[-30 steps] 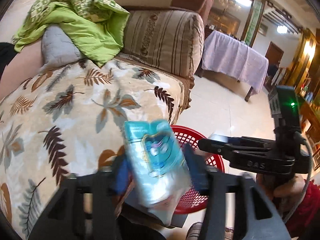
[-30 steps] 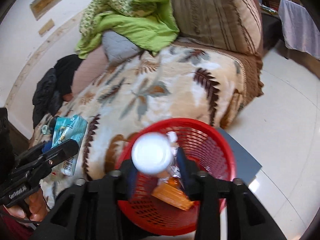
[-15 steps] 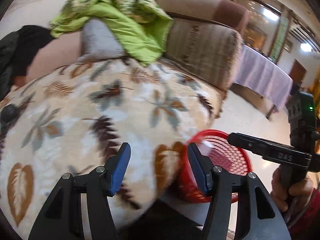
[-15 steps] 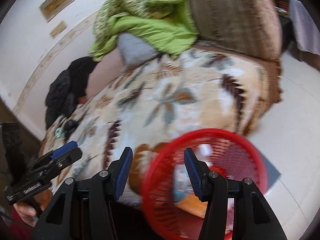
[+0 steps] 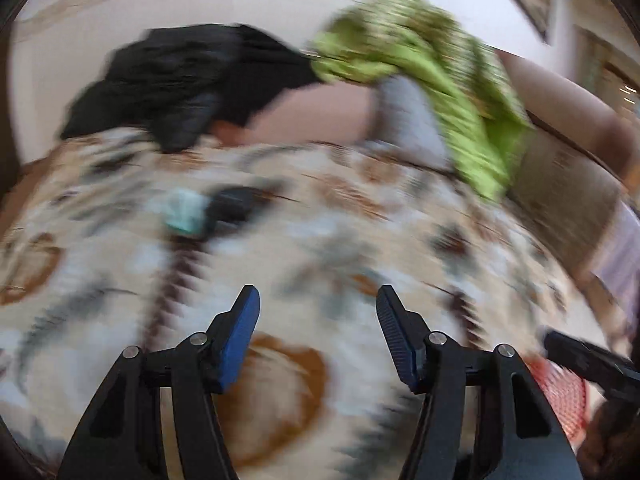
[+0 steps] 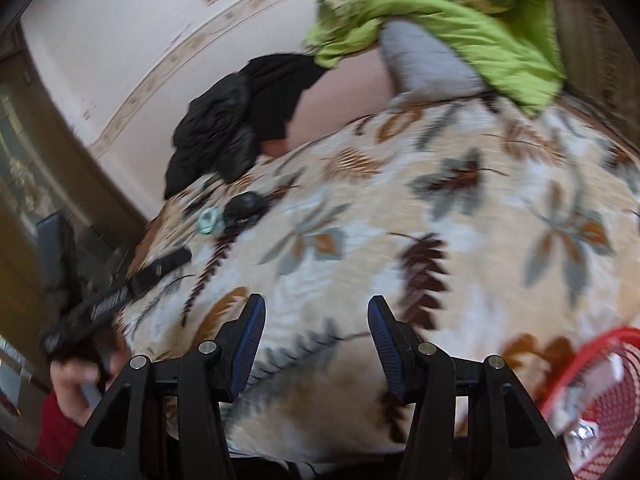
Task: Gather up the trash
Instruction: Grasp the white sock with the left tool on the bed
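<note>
Left hand-held gripper (image 5: 318, 306): jaws apart and opening, nothing between the blue pads (image 5: 240, 336), no contact with the blanket below. Right hand-held gripper (image 6: 316, 316): jaws moderately apart, empty, touching nothing.

Remaining trash: a small pale-teal crumpled item (image 6: 208, 220) lies on the blanket well ahead of both grippers and to their left, touching a dark lumpy object (image 6: 244, 208) on its right side. The teal item looks roundish; the blur hides any long axis or heading.

Red mesh basket (image 6: 600, 408): at the lower right of the right hand-held gripper, beside the blanket edge, with white and foil scraps inside. In the left view only a blurred patch of it shows, under the right hand-held gripper's finger.

Surface: a sofa covered by a cream blanket with leaf print (image 6: 440, 220). Beyond the grippers lie a black garment (image 6: 240, 120), a grey cushion (image 6: 420, 60) and a green cloth (image 6: 460, 12) against the backrest. White wall with a patterned border behind. The left view is heavily motion-blurred.
</note>
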Motion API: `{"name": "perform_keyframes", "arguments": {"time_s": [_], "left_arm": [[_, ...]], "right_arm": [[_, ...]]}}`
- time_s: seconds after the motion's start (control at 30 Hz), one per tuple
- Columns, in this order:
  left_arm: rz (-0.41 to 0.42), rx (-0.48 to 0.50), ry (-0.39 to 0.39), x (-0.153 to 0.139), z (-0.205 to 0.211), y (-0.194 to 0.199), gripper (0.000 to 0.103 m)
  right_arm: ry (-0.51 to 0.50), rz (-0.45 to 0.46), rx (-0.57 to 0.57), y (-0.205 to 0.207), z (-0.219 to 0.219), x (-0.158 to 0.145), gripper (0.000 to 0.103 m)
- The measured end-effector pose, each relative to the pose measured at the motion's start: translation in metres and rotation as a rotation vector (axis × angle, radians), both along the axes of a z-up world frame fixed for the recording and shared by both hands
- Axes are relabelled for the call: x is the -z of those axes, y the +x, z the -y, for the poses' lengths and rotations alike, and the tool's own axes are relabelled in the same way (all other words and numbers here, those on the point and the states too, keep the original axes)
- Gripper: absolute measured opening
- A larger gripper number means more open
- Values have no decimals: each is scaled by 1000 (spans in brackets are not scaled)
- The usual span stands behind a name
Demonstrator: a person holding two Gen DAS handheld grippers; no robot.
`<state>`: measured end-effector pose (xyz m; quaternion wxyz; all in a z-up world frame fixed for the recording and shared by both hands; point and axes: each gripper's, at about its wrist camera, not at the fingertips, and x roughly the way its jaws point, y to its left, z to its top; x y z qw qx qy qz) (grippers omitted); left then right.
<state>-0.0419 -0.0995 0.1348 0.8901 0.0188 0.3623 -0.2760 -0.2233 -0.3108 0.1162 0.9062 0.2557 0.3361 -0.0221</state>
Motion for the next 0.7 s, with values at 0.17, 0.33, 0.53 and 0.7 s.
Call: {"name": "perform_keyframes", "arguments": {"time_s": [0.17,0.33,0.53,0.7], "left_arm": [[-36,-153,18,8,-34,83,67],[-115,-218,-1,38,-31,159,68],[-200,-252,-55,80,-25,222,65],[-261,-249,-81,111,-25,225,31]], "right_arm": [[12,-9,-49,36,-9,6,59],[21,-36,-63,69,-5,15,59],[29,-60,-82,102,-1,22,59],[72,-65,-111,138,-5,23,59]]}}
